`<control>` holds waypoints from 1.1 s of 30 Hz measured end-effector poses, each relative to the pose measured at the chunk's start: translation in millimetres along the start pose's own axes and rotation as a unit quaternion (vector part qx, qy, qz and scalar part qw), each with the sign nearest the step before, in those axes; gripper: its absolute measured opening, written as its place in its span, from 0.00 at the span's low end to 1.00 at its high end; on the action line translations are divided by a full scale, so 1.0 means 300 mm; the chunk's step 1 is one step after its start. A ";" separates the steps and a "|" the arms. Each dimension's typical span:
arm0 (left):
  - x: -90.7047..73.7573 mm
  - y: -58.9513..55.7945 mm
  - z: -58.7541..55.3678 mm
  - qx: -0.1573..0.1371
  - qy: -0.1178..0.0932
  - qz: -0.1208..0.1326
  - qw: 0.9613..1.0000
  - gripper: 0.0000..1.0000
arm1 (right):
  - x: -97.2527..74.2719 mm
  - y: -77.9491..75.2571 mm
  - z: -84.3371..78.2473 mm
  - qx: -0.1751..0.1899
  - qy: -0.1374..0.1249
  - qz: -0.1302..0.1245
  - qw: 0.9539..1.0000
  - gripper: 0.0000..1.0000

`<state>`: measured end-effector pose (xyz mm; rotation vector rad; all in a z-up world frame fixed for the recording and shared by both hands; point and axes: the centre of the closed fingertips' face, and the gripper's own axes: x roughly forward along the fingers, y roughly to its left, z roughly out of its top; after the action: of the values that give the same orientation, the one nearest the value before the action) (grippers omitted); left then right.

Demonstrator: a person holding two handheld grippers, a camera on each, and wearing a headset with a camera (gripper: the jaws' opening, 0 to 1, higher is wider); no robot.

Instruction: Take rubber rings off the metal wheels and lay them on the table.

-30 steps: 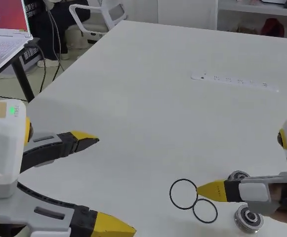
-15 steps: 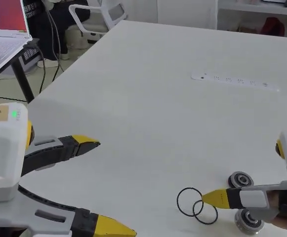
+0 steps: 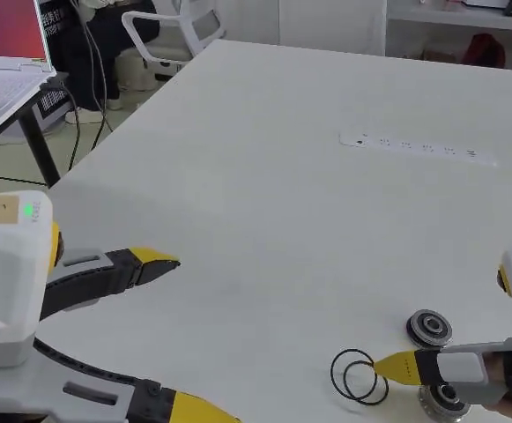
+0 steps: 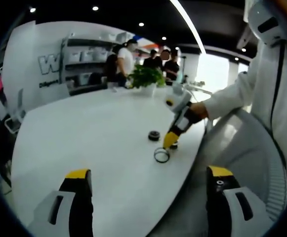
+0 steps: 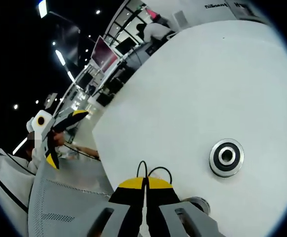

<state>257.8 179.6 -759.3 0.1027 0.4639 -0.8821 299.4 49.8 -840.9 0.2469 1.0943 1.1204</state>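
1. Since a second ago, the right claw (image 3: 386,366) has drawn back toward the person at the lower right of the head view. The two black rubber rings (image 3: 355,376) have slid with it. They lay side by side, just touching, and now they overlap.
2. At the far left an open laptop (image 3: 4,62) sits on a separate desk beside the white counter (image 3: 282,220). An office chair (image 3: 172,26) stands beyond the counter's far corner.
3. The left claw (image 3: 178,336) hangs at the lower left with its yellow-tipped jaws spread wide. Nothing is between them, and it is well apart from the rings.
4. The rubber rings lie flat on the counter near its front edge, right of centre. They are off the wheels, one lying across the other.
5. The right claw's yellow tips are pressed together at the rings' right edge. In the right gripper view a black ring line runs straight into the seam between the jaws, so the tips pinch a ring there.
6. One metal wheel (image 3: 429,327) lies flat just beyond the claw's tip, bare of any ring and clear of the claw.
7. A second metal wheel (image 3: 439,398) lies under the right claw's body, partly hidden by it.
8. A white power strip (image 3: 414,145) lies far across the counter, toward the upper right.
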 end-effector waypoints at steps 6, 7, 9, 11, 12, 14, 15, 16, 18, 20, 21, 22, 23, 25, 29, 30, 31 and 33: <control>0.003 0.004 -0.016 -0.001 0.008 0.003 1.000 0.97 | -0.010 -0.017 -0.003 0.006 0.000 -0.006 1.000 0.00; 0.003 0.003 -0.016 -0.001 0.008 0.003 1.000 0.97 | -0.012 -0.018 -0.002 0.006 0.000 -0.006 1.000 0.00; 0.003 0.001 -0.014 -0.002 0.007 0.002 1.000 0.97 | -0.016 -0.023 -0.002 0.008 -0.001 -0.008 1.000 0.00; 0.002 0.002 -0.014 -0.001 0.008 0.003 1.000 0.97 | -0.019 -0.029 -0.002 0.012 -0.001 -0.011 1.000 0.00; 0.002 0.003 -0.014 -0.002 0.008 0.003 1.000 0.97 | -0.020 -0.031 -0.002 0.013 -0.002 -0.012 1.000 0.00; 0.002 0.004 -0.015 -0.003 0.008 0.004 1.000 0.97 | -0.020 -0.035 -0.006 0.014 0.002 -0.015 1.000 0.00; 0.002 0.005 -0.015 -0.003 0.009 0.004 1.000 0.97 | -0.020 -0.039 -0.009 0.012 0.003 -0.017 1.000 0.00; 0.002 0.004 -0.015 -0.002 0.009 0.004 1.000 0.97 | -0.020 -0.040 -0.011 0.013 0.004 -0.018 1.000 0.00; 0.002 0.003 -0.013 -0.002 0.008 0.003 1.000 0.97 | -0.020 -0.043 -0.013 0.015 0.006 -0.020 1.000 0.00; 0.003 0.004 -0.017 -0.002 0.010 0.003 1.000 0.97 | -0.020 -0.048 -0.014 0.017 0.006 -0.024 1.000 0.00; 0.004 0.006 -0.020 -0.002 0.011 0.004 1.000 0.97 | -0.020 -0.050 -0.014 0.018 0.006 -0.025 1.000 0.00; 0.004 0.007 -0.022 -0.003 0.012 0.004 1.000 0.97 | -0.020 -0.051 -0.014 0.019 0.006 -0.025 0.999 0.00; 0.004 0.006 -0.023 -0.003 0.013 0.004 1.000 0.97 | -0.020 -0.051 -0.015 0.021 0.007 -0.024 0.999 0.00; 0.005 0.006 -0.023 -0.003 0.013 0.003 1.000 0.97 | -0.018 -0.052 -0.016 0.022 0.007 -0.025 0.999 0.00; 0.006 0.007 -0.024 -0.003 0.013 0.002 1.000 0.96 | -0.013 -0.058 -0.022 0.024 0.011 -0.027 0.999 0.00; 0.006 0.008 -0.024 -0.003 0.013 0.003 1.000 0.96 | -0.012 -0.059 -0.024 0.024 0.012 -0.027 0.999 0.00; 0.006 0.010 -0.023 -0.002 0.013 0.004 1.000 0.97 | -0.011 -0.059 -0.026 0.024 0.014 -0.027 0.999 0.00; 0.005 0.017 -0.021 -0.001 0.010 0.009 1.000 0.97 | -0.010 -0.062 -0.026 0.022 0.014 -0.031 0.999 0.00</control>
<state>260.4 183.5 -766.2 0.1143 0.4824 -0.8645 304.4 36.0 -855.2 0.2305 1.1441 1.0483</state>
